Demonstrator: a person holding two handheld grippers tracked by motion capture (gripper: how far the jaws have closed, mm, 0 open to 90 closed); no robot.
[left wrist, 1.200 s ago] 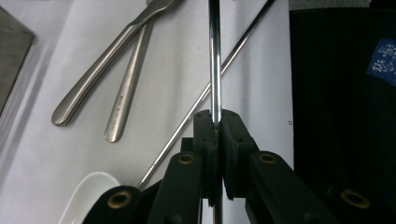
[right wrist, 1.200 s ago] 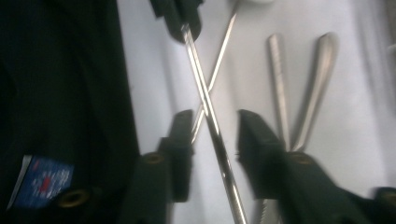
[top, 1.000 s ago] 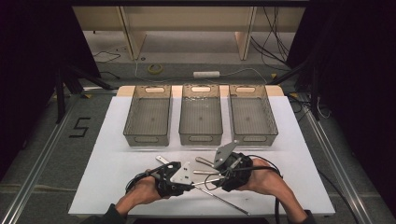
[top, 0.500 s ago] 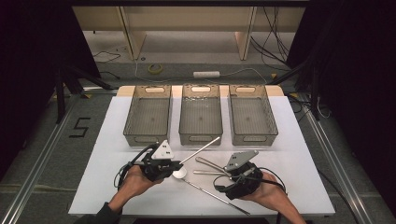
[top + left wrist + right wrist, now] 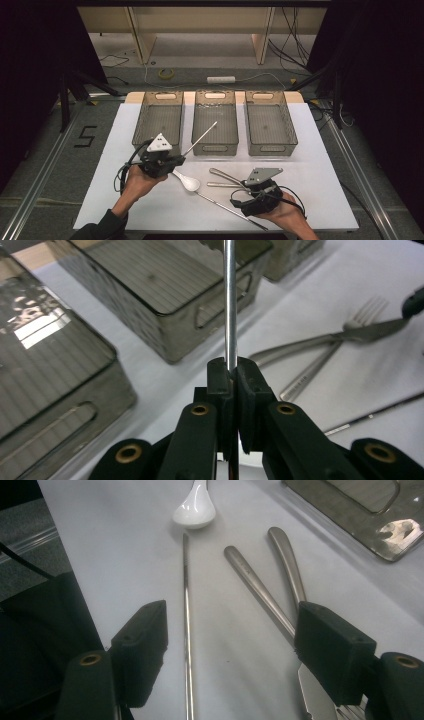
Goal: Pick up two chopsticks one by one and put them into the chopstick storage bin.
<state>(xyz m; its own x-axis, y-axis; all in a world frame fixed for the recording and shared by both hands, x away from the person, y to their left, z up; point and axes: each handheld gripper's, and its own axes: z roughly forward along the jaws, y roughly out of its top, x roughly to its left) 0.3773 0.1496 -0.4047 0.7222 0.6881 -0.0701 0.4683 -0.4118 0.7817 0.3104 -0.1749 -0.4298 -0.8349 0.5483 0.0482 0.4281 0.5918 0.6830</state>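
At the near edge of the worktop point(image 5: 310, 150), R tongs point(image 5: 230, 645) are seen low over the cutlery, jaws wide and just opened further, w/ nothing gripped. Between the jaws a loose metal chopstick point(image 5: 186, 630) lies flat, long axis running toward 12 o'clock in the right gripper view; a knife point(image 5: 260, 592) and fork handle point(image 5: 287, 565) lie at about 1 o'clock, crossing near the R jaw. A white spoon point(image 5: 196, 507) rests at 12 o'clock, just past the chopstick tip. The R hand is judged the nearer for that loose chopstick; the knife beside it could be caught by the outer jaw if the tongs are not centred.

Farther out, at approx. 10 o'clock from the R tongs in the high view, L tongs point(image 5: 172, 159) are clenched on a second chopstick point(image 5: 201, 138), held clear of the worktop. Its long axis points to about 1 o'clock, free end over the near wall of the middle bin point(image 5: 215, 146). The left bin point(image 5: 156, 125) lies at 12 o'clock from the L hand, the right bin point(image 5: 270, 125) well apart at 2 o'clock. All 3 bins look empty. A drop into the middle bin is judged to need only a short carry forward; its near wall stands in the way.
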